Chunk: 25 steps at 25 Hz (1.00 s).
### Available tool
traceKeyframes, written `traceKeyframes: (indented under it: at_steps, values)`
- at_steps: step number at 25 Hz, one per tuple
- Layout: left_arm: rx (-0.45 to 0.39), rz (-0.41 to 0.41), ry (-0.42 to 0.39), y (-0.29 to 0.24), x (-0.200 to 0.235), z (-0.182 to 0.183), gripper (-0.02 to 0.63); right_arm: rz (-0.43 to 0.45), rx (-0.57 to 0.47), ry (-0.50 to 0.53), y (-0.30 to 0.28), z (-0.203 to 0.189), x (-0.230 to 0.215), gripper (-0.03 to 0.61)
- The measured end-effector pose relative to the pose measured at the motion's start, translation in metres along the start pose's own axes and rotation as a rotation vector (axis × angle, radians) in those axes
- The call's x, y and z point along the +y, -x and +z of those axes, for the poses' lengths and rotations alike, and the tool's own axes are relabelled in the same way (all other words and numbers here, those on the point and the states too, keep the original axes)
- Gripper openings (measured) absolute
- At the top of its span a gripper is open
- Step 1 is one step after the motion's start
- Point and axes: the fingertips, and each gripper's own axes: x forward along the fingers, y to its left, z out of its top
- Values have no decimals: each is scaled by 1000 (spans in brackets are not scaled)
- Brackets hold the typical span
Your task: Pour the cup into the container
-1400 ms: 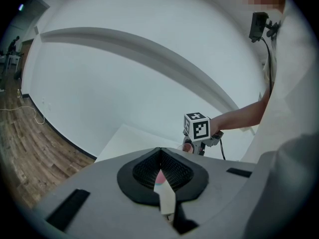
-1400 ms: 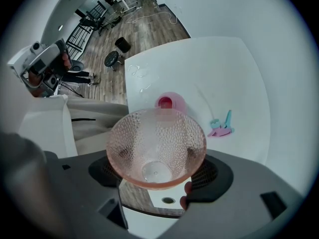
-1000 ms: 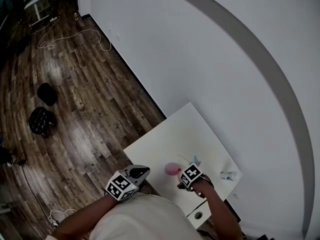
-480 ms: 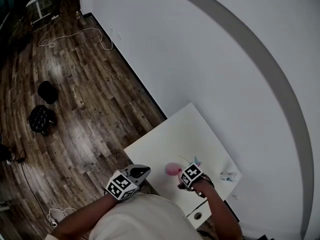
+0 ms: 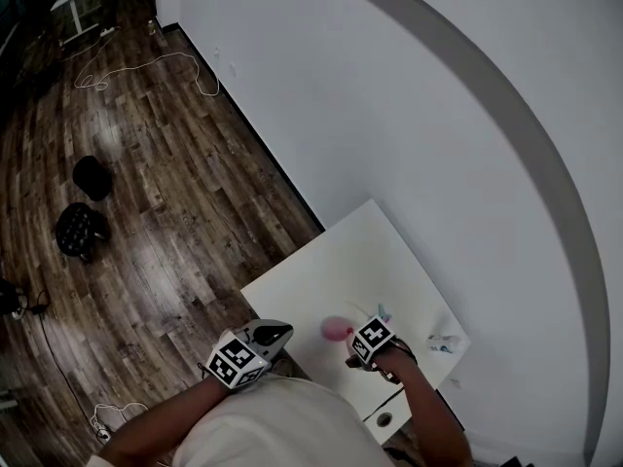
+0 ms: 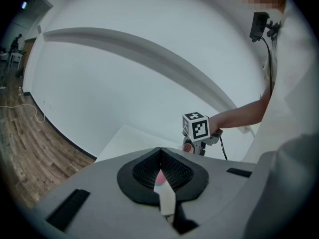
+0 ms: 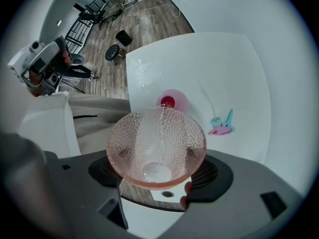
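My right gripper [image 7: 157, 176] is shut on a pink dimpled see-through cup [image 7: 157, 138], tilted steeply down over the white table [image 7: 224, 68]. The cup looks empty but for a little clear liquid at its base. Just beyond its rim stands a small pink container [image 7: 172, 102] with something red inside. In the head view the container [image 5: 337, 330] sits just left of my right gripper [image 5: 358, 356]. My left gripper [image 5: 277, 336] hovers at the table's near left edge, away from both. Its jaws [image 6: 160, 151] meet at a point with nothing held.
A teal and pink object [image 7: 222, 125] lies on the table right of the container. A small item [image 5: 448, 341] rests at the table's far right corner. The white wall runs behind the table. Black stools [image 5: 83, 232] and a cable [image 5: 146, 66] are on the wooden floor.
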Motion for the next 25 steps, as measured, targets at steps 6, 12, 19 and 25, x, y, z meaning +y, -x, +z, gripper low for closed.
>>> traceKeyframes:
  at_steps: [6, 12, 19, 25]
  values:
    - [0, 0, 1, -1, -1, 0, 11, 1, 9, -6, 1, -2, -2, 373]
    - [1, -1, 1, 1, -3, 2, 12, 2, 13, -7, 3, -3, -1, 373]
    - [3, -10, -2, 4, -6, 0, 12, 2, 20, -10, 3, -5, 1, 373]
    - [3, -9, -4, 2, -7, -2, 11, 6, 23, -2, 4, -3, -2, 373]
